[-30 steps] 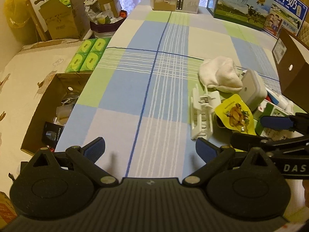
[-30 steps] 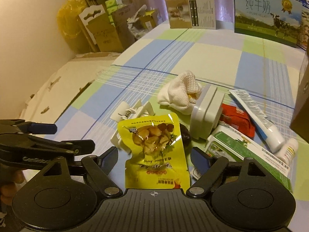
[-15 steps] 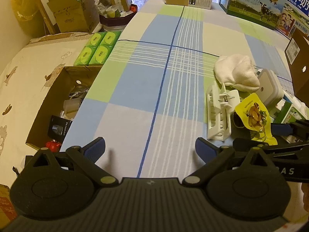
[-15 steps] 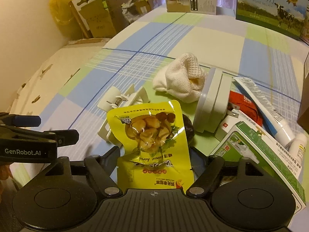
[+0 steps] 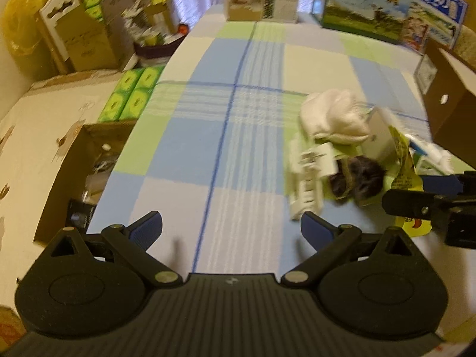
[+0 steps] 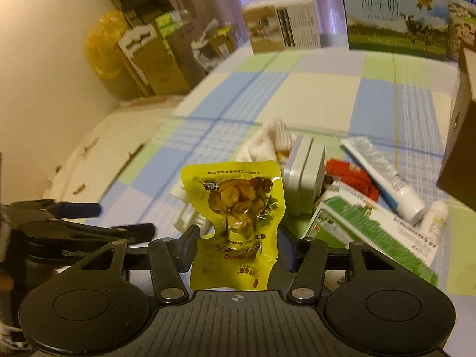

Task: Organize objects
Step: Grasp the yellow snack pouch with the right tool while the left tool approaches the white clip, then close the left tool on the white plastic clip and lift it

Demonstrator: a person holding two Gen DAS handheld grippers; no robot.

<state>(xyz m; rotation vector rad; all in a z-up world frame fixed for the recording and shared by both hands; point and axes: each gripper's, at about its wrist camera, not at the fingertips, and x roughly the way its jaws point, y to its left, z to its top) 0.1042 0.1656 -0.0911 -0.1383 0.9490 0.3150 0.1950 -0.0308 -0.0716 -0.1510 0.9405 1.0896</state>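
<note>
I have the yellow snack pouch (image 6: 238, 208) pinched at its lower part between the jaws of my right gripper (image 6: 236, 245), and it stands upright, lifted clear of the checked cloth of the surface (image 6: 321, 95) — in the left wrist view I see the same pouch edge-on at the right edge of the surface. Just behind it sits the pile it came from: a white plastic clip rack (image 5: 308, 184) lying flat, a dark round thing (image 5: 358, 178) beside it that is too blurred for me to name, a bunched white cloth (image 5: 333, 116), and a grey-white case (image 6: 303, 175) standing on its edge and touching the cloth. To the right of the case lie a red packet (image 6: 351, 175), a green and white box (image 6: 372, 232), a toothpaste tube (image 6: 383, 175) and a small white bottle (image 6: 434, 217), all close together near the right edge. A brown carton (image 5: 449, 104) stands at that edge, further back. My left gripper (image 5: 232, 227) hovers over the near edge of the surface with its jaws spread wide and nothing between them. Milk cartons (image 6: 395, 15) and a printed box (image 6: 282, 23) line the far edge, and an open cardboard box (image 5: 74, 166) sits below the left edge.
</note>
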